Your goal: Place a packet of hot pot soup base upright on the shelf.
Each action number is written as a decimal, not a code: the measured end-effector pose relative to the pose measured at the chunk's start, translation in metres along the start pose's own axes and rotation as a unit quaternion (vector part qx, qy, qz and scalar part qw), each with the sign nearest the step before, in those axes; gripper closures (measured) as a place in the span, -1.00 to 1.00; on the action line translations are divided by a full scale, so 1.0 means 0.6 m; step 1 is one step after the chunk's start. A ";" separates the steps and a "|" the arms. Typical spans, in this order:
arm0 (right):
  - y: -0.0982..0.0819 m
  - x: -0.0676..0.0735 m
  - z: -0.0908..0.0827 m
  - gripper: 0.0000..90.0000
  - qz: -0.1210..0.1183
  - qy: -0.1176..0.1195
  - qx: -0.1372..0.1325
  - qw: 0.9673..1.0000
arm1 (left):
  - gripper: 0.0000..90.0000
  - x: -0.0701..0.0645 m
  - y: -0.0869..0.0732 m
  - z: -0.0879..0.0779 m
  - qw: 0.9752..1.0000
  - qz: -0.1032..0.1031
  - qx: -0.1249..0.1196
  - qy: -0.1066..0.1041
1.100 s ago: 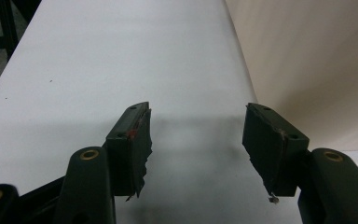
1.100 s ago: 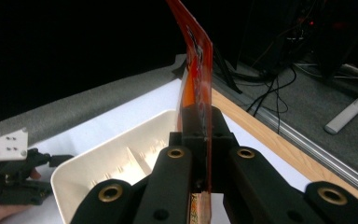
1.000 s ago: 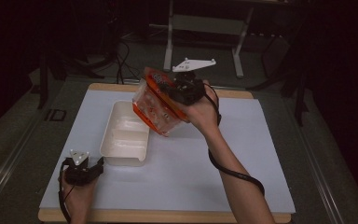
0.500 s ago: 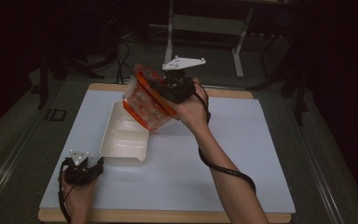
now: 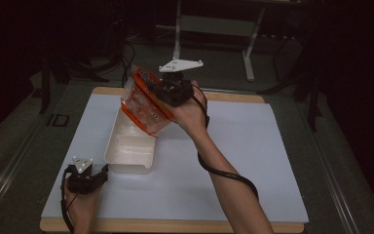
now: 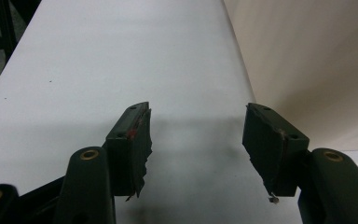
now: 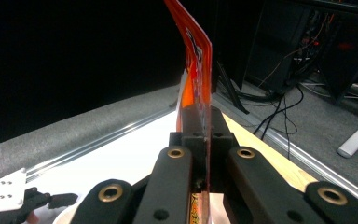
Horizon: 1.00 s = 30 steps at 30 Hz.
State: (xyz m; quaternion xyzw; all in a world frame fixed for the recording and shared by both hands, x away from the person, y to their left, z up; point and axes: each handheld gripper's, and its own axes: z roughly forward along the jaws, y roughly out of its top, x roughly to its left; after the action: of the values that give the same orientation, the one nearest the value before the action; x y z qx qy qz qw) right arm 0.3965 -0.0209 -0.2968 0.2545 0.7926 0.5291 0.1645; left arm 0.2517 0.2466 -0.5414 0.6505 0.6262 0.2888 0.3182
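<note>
Tongs in the person's left hand (image 5: 84, 179) rest low on the table (image 5: 253, 161), near its front left corner. Their jaws stand wide apart with nothing between them, and in the left gripper view the left tongs (image 6: 196, 140) show bare white tabletop in the gap. Just ahead of them and slightly to their right sits a long white tray (image 5: 129, 146), its near end close to those open jaws.

Further right, the right tongs (image 5: 168, 92) are raised above the far end of the tray and clamped shut on the edge of an orange and clear plastic pouch (image 5: 143, 105). In the right gripper view the pouch (image 7: 198, 60) runs as a thin orange edge straight up from between the closed jaws. The pouch hangs tilted, its lower corner pointing down toward the tray. Small round items seem to sit inside it, though they are too blurred to name.

The step in hand looks like tipping the pouch over the tray. The next move likely calls for more tilt while keeping the pouch's mouth above the tray's hollow.
</note>
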 end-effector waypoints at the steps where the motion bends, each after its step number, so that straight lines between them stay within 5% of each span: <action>1: -0.001 0.000 0.002 1.00 0.001 0.000 0.000 1.000 | -0.06 0.000 0.000 0.000 1.000 0.000 0.000 -0.001; 21: -0.011 -0.001 0.028 1.00 0.021 -0.001 -0.005 1.000 | -0.07 0.001 0.000 -0.001 1.000 -0.003 0.000 -0.004; 30: -0.024 -0.001 0.059 1.00 0.029 -0.009 0.027 0.999 | -0.07 0.002 0.000 -0.001 1.000 -0.005 -0.001 -0.004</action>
State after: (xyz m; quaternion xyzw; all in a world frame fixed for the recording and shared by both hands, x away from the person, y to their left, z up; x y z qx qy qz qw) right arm 0.4125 0.0009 -0.3240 0.2863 0.7977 0.5094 0.1494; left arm 0.2514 0.2476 -0.5411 0.6484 0.6278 0.2852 0.3227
